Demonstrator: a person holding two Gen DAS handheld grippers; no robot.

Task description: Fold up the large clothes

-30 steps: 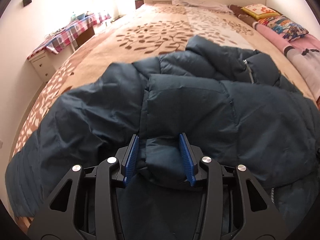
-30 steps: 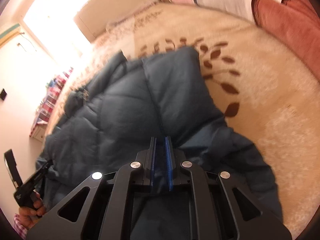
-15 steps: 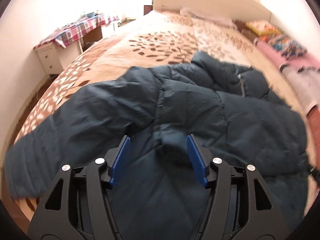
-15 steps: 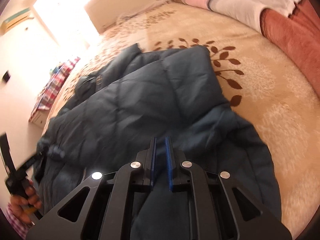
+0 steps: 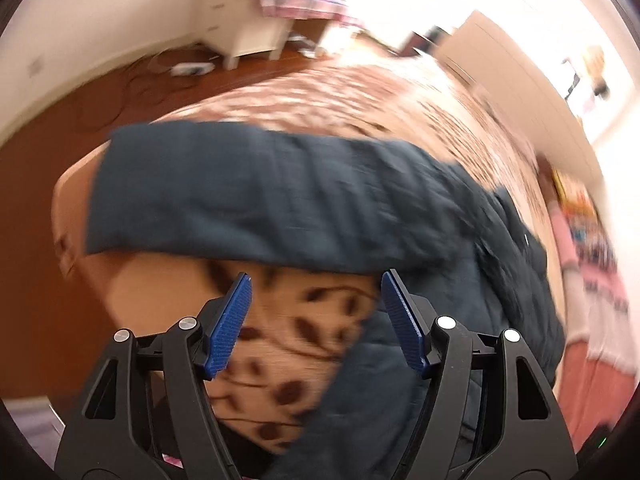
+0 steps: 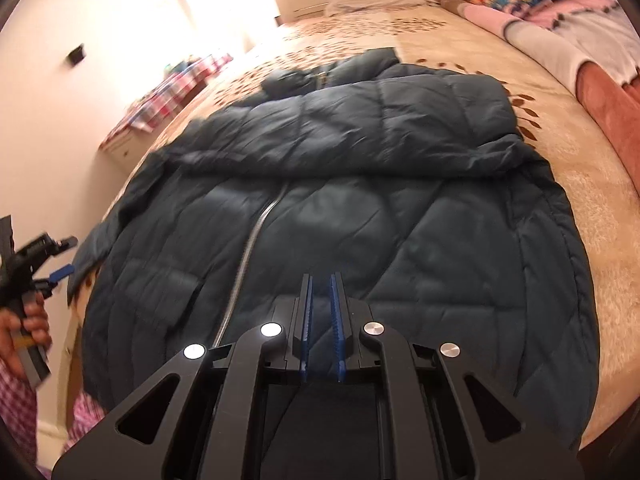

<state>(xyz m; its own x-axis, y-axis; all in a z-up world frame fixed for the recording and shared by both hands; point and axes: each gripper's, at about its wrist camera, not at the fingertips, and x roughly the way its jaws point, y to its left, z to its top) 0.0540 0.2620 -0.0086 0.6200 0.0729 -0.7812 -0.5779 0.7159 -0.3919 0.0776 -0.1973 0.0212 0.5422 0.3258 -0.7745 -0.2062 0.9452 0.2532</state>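
Left gripper (image 5: 316, 322) opening, empty (right gripper (image 6: 321, 320) nearly closed); jacket (image 6: 360, 216) lies lengthwise, collar far

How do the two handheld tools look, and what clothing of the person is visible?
Both the left tool and the right tool have matte black angular bodies with triangular cut-outs, round silver bolt heads, and ribbed blue pads on the fingers. No cables show. At the lower left of the right wrist view, pink-and-white checked clothing appears.

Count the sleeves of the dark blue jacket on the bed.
2. One sleeve lies folded across the padded jacket above its zipper. The other sleeve stretches out toward the bed's edge. Neither is hidden.
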